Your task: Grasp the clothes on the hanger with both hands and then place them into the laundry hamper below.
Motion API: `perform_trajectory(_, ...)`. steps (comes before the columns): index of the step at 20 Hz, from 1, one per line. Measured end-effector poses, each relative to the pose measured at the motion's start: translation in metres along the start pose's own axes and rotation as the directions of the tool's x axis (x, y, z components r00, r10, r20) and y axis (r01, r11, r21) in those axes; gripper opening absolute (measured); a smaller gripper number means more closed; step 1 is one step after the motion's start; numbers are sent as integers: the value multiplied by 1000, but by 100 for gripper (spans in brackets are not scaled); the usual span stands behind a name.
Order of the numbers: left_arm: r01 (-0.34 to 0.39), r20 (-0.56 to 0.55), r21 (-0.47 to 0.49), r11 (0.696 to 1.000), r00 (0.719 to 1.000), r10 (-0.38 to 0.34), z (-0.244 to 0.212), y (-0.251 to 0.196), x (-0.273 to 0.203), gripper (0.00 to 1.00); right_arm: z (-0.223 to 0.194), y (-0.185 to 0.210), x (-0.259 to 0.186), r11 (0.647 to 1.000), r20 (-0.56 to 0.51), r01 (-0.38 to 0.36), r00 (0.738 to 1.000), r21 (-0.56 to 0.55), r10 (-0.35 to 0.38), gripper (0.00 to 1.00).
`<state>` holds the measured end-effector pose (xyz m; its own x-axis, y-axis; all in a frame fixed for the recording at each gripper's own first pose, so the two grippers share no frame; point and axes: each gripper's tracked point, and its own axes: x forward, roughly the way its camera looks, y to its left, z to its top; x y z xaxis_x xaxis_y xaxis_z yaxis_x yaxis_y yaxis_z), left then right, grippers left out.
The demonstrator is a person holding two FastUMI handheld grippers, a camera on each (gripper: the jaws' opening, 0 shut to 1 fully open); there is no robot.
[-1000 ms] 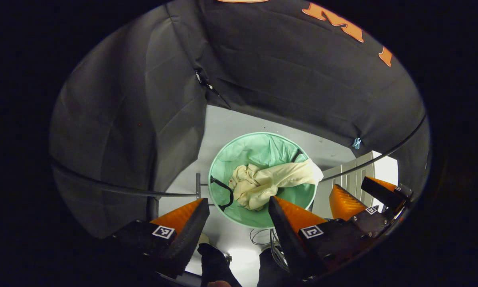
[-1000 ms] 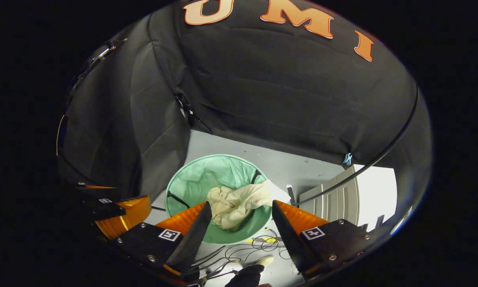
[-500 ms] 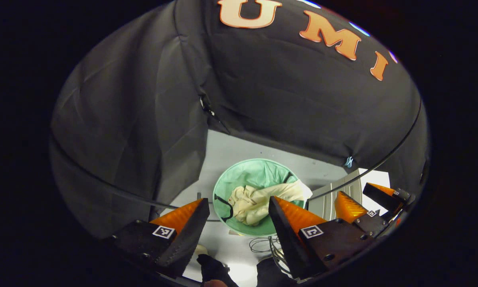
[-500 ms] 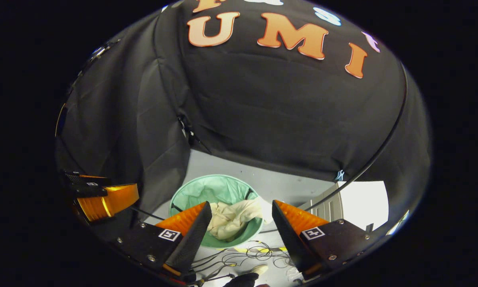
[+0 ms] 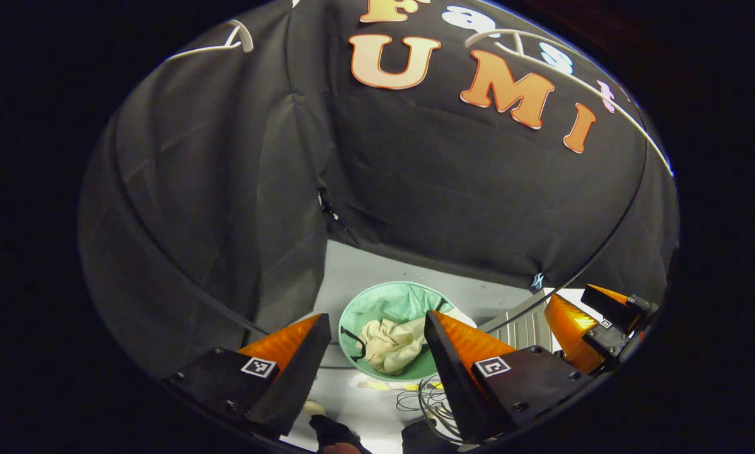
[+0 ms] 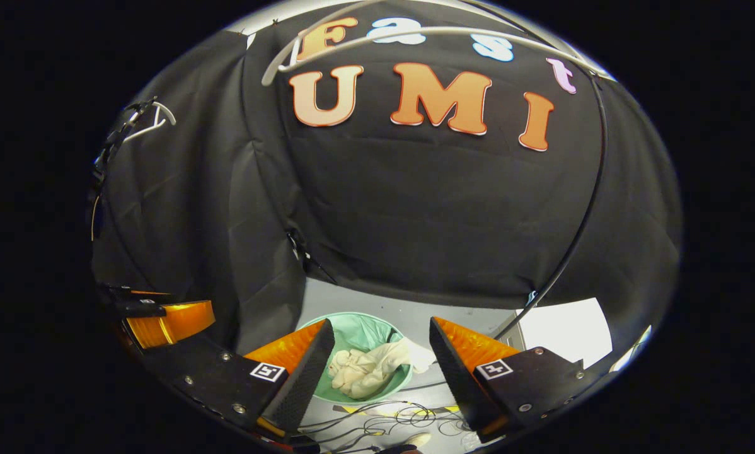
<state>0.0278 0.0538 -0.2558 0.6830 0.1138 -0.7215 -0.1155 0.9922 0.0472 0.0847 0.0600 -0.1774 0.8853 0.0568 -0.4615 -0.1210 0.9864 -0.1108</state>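
A cream garment (image 5: 393, 343) (image 6: 365, 372) lies crumpled inside the round green laundry hamper (image 5: 377, 309) (image 6: 368, 328) on the grey floor; one end drapes over the hamper's right rim. My left gripper (image 5: 377, 372) hangs high above the hamper, open, nothing between its fingers. My right gripper (image 6: 380, 372) is also open and empty, well above the hamper. The right gripper (image 5: 595, 325) appears at the right edge of the left gripper view. The left gripper (image 6: 163, 318) appears at the left edge of the right gripper view. A bare white hanger (image 6: 415, 31) hangs at the top.
A thin black rail (image 6: 579, 221) curves across the booth's cloth wall. Loose cables (image 6: 384, 419) lie on the floor in front of the hamper. A white slatted unit (image 5: 525, 325) stands to the hamper's right. A person's dark shoes (image 5: 333, 435) stand by the hamper.
Both grippers have risen away from the hamper and tilted up, so the hamper looks smaller and lower. The garment stays in the hamper. Both stay open.
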Motion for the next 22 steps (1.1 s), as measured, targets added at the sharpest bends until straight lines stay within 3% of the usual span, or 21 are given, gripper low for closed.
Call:
perform_trajectory(11,48,216,24,999,975,-52,78,-26,-86,98,77,-12,-77,999,193,24,981,-23,-19,94)
perform_trajectory(16,60,346,57,997,935,-76,118,-35,-128,100,119,-10,-112,1000,288,12,957,-16,-7,94)
perform_trajectory(22,66,488,94,993,867,-104,170,-40,-180,100,169,-16,-156,1000,405,8,914,2,-8,94)
